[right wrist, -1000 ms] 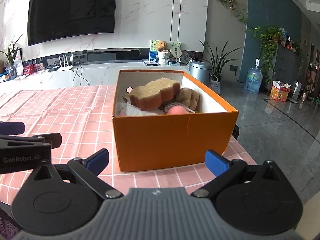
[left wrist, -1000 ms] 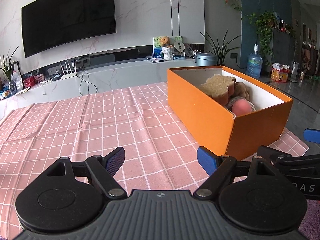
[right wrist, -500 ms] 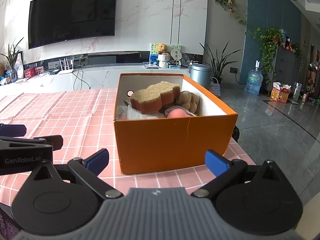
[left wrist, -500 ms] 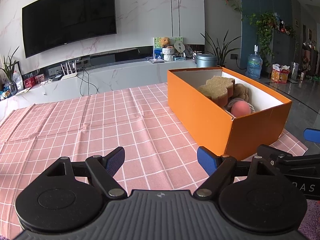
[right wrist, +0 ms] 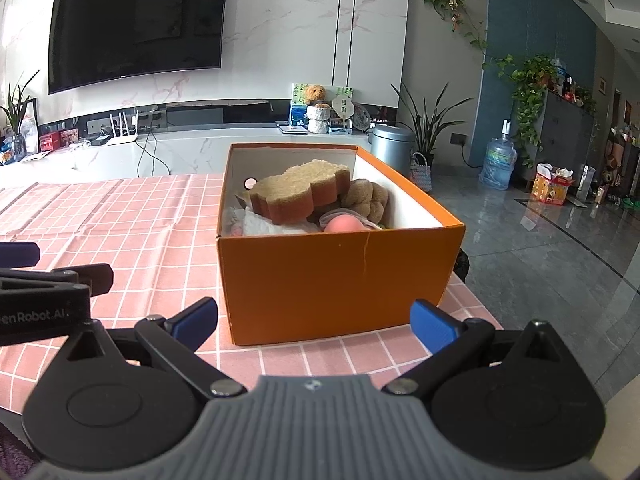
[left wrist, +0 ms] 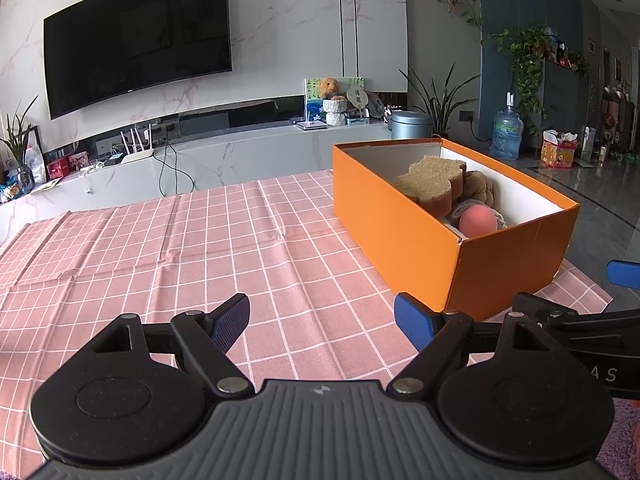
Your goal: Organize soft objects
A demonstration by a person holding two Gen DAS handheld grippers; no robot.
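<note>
tan bear-shaped sponge [right wrist: 300, 196], brown plush toy [right wrist: 366, 196] and pink foam ball [right wrist: 344, 224] inside open orange cardboard box [right wrist: 336, 276] on pink checked tablecloth [left wrist: 200, 248]. left gripper [left wrist: 322, 320] and right gripper [right wrist: 314, 320] both spread wide, empty, near box.

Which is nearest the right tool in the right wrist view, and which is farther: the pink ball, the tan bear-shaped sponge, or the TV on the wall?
From the right tool, which is open and empty:
1. Pink ball, just behind the orange box's near wall.
2. Tan bear-shaped sponge, deeper in the box, toward its back left.
3. TV, on the far wall, upper left.
</note>
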